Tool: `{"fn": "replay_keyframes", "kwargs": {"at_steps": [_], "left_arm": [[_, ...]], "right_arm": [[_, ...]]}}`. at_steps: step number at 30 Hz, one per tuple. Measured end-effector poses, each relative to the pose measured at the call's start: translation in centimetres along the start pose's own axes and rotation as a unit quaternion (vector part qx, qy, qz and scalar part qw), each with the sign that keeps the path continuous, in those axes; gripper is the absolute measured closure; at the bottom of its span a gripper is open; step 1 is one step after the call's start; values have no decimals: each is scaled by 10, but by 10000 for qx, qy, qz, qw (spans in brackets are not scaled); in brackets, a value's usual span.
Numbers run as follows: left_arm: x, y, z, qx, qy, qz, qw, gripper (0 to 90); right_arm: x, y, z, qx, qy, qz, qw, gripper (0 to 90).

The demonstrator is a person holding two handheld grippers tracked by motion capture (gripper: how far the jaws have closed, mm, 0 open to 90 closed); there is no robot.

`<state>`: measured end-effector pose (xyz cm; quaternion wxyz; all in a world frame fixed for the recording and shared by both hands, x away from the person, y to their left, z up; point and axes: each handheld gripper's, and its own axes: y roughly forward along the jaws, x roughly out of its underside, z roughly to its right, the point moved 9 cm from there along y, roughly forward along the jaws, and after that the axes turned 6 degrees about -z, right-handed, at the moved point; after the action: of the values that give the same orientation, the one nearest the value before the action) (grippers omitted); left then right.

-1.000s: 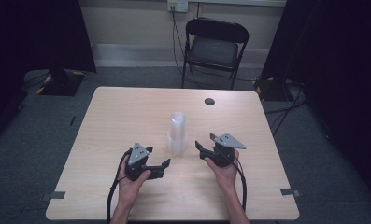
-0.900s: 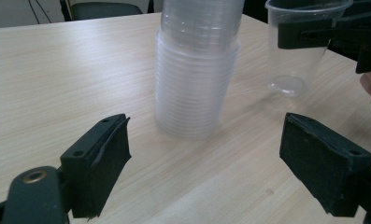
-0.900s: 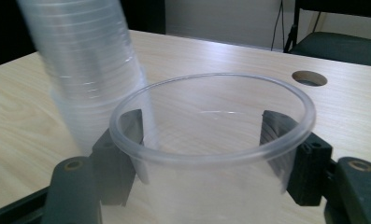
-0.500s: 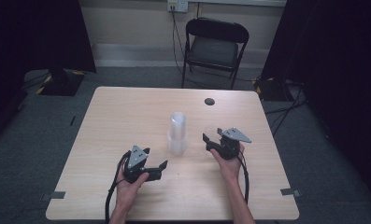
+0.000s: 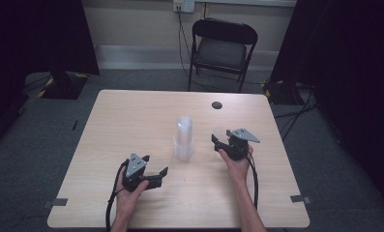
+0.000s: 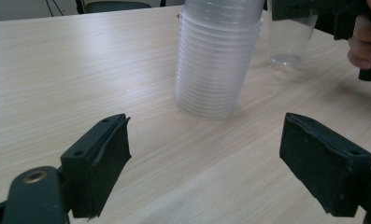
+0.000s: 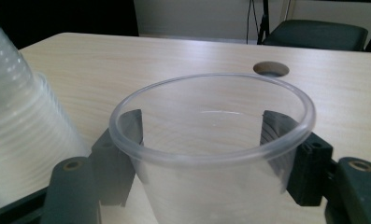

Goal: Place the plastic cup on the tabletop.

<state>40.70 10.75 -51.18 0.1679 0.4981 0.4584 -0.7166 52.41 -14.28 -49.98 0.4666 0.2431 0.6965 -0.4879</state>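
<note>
- While the left gripper (image 5: 153, 176) lies in the person's left hand at about the same spot near the front edge of the table (image 5: 131, 116) as a second ago, the right gripper (image 5: 218, 140) has moved away from the stack of cups (image 5: 184, 137), toward the right and slightly farther from the person.
- A single clear cup (image 7: 211, 154) stands upright between the right gripper's two jaws, one jaw on each side of its wall just under the rim; the pads sit right against the plastic, so the cup is gripped with the jaws about half apart.
- From the left gripper view that same cup (image 6: 288, 44) rests with its base on the table, just beside the stack and apart from it.
- The left gripper's jaws stand wide apart with nothing between them; the stack of cups stands upright ahead of them, near but untouched.
- The stack has not shifted from the middle of the table.
</note>
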Motion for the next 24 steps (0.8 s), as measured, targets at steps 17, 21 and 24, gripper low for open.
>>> {"fn": "replay_keyframes", "kwargs": {"at_steps": [17, 21, 24], "left_arm": [[2, -2, -6, -39, -49, -4, 10000, 164], [4, -2, -7, -54, -83, -12, 9999, 166], [3, -3, -7, -39, -108, 23, 9999, 166]], "right_arm": [[-1, 30, -3, -68, 124, -2, 9999, 292], [0, 29, -5, -70, 154, -38, 9998, 289], [4, 26, -6, -100, 120, -94, 9998, 286]]}}
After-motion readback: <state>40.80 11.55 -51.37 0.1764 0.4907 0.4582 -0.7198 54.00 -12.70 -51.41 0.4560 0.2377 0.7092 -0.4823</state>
